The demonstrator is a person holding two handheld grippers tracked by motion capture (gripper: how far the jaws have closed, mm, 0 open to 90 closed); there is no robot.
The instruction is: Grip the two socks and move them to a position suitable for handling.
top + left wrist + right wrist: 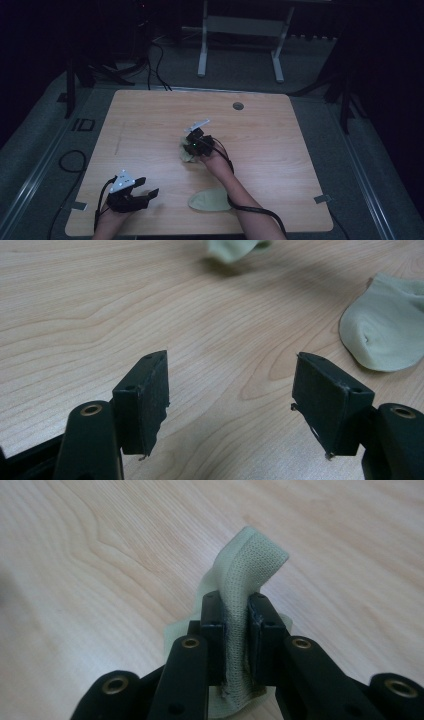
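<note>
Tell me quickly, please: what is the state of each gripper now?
Left gripper: open, nothing between its jaws, over the table.
Right gripper: closed on a pale green sock, cloth pinched between its jaws.

The light wooden table (pixel 150 125) carries two pale green socks. One flat sock (pixel 209 200) lies near its front edge. The crumpled sock (pixel 187 154) sits behind that flat sock, toward the round cable hole (pixel 238 106) at the rear.

Dim room; grey carpeted floor (pixel 310 55); a white frame stand (pixel 240 30) beyond the far edge of the wooden surface (pixel 150 115); black cables (pixel 157 65) trailing there.
</note>
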